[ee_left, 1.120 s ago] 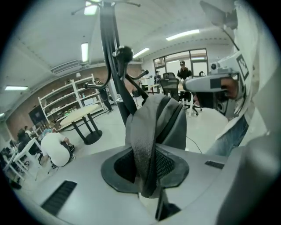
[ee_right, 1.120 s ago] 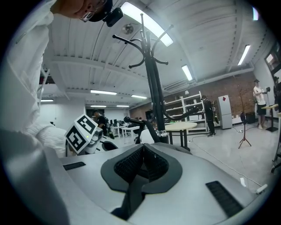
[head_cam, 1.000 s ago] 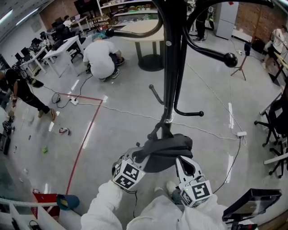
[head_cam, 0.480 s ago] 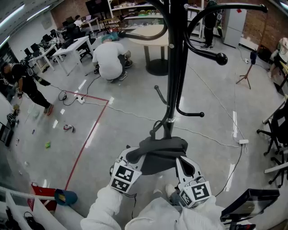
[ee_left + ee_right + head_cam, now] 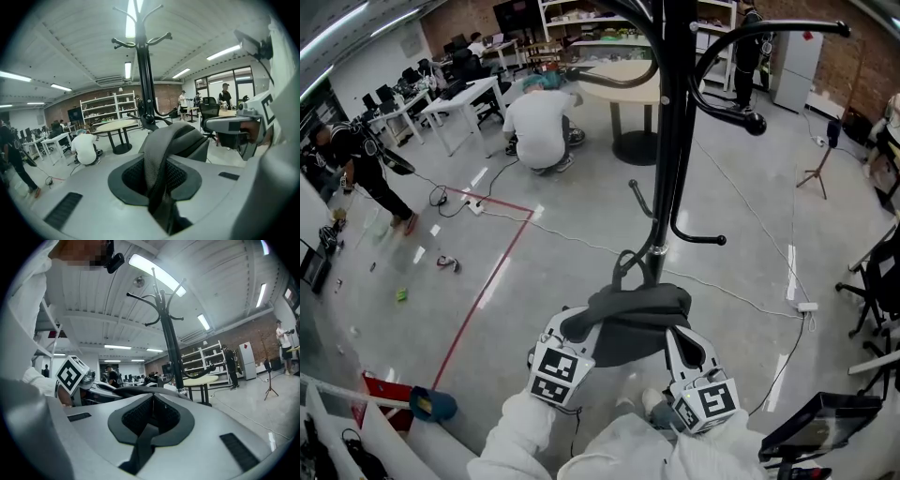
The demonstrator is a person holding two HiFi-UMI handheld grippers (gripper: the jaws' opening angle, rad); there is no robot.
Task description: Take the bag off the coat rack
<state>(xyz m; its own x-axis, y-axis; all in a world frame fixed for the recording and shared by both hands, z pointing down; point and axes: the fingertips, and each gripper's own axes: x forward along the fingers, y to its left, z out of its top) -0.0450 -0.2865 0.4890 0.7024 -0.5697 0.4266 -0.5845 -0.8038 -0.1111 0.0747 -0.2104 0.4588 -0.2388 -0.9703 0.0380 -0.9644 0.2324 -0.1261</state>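
Right now both sets of fingers are pinched nearly closed on the bag (image 5: 637,319): the left gripper (image 5: 578,326) on a mesh strap (image 5: 157,154), the right gripper (image 5: 677,339) on a darker band (image 5: 140,446). The bag hangs between them, just beyond the fingertips, against the coat rack (image 5: 673,141). If its loop catches on the rack, pulling could tip the rack or drag a strap through the fingers.

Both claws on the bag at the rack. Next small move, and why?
Probably lift both a little and draw back from the coat rack. The left claw and right claw are each shut on the bag, whose strap loop sits close against the rack; whether it is free of the rack isn't clear.
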